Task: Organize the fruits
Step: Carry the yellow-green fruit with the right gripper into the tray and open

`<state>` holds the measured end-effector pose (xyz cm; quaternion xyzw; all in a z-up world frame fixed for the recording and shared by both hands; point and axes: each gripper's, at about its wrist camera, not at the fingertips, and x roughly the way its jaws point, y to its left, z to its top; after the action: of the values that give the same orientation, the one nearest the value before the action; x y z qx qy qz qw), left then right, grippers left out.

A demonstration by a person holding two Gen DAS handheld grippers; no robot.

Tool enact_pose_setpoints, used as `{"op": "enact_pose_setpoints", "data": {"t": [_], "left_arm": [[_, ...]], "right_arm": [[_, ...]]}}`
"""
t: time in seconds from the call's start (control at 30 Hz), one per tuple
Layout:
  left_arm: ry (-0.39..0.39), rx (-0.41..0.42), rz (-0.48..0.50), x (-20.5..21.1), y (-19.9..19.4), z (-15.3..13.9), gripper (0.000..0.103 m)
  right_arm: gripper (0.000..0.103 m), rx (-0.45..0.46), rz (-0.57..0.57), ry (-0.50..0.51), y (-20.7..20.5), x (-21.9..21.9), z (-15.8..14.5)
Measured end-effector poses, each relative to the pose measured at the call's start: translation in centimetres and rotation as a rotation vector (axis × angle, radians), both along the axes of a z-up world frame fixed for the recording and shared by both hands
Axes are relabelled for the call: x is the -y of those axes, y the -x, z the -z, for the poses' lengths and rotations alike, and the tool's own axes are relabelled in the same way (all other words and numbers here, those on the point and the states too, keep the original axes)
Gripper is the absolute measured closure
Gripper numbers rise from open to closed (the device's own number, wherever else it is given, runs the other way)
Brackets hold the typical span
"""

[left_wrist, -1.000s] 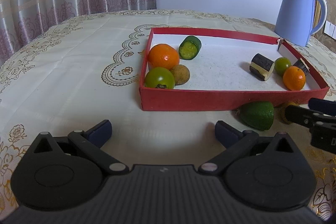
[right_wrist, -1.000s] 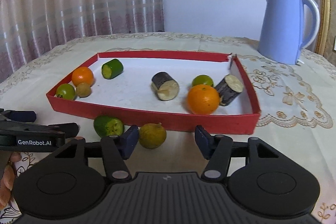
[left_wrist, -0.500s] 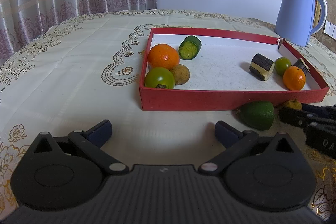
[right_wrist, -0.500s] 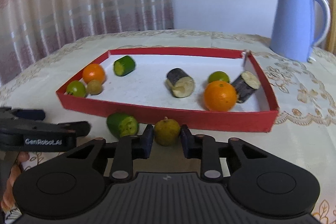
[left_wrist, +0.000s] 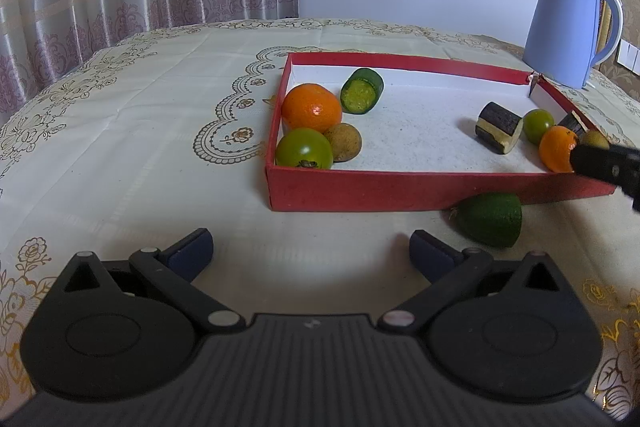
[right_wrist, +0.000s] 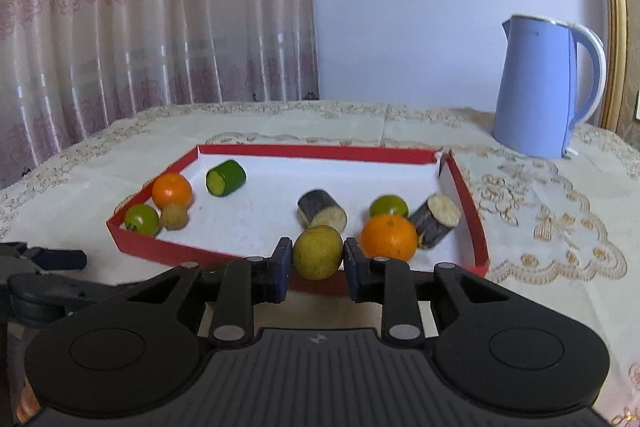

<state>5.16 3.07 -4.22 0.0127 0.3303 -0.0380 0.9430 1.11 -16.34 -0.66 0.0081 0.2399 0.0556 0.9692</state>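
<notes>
1. Right gripper (right_wrist: 318, 261) tilts gently downward, raised at the near wall of the red tray (right_wrist: 464, 183), its pads clamped on a yellow-green fruit (right_wrist: 318, 253).
2. Left gripper (left_wrist: 311, 247) angles down over the bench (left_wrist: 120, 147), jaws wide apart, nothing between them; a green cut fruit (left_wrist: 490, 219) lies just beside the tray's near wall.
3. A second ago the yellow-green fruit sat on the bench between spread right pads; they have closed on it and it now hangs lifted above the tray's edge. The left gripper has not shifted.
</notes>
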Motion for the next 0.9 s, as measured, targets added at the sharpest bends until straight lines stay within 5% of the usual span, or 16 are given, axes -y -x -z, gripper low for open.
{"op": "enact_pose_setpoints", "data": {"t": [0.9], "left_arm": [[0.000,-0.001,0.000,0.0,0.0,0.0,0.000]], "right_arm": [[0.076,-0.120,0.022,0.062,-6.7,-0.5,2.3]]}}
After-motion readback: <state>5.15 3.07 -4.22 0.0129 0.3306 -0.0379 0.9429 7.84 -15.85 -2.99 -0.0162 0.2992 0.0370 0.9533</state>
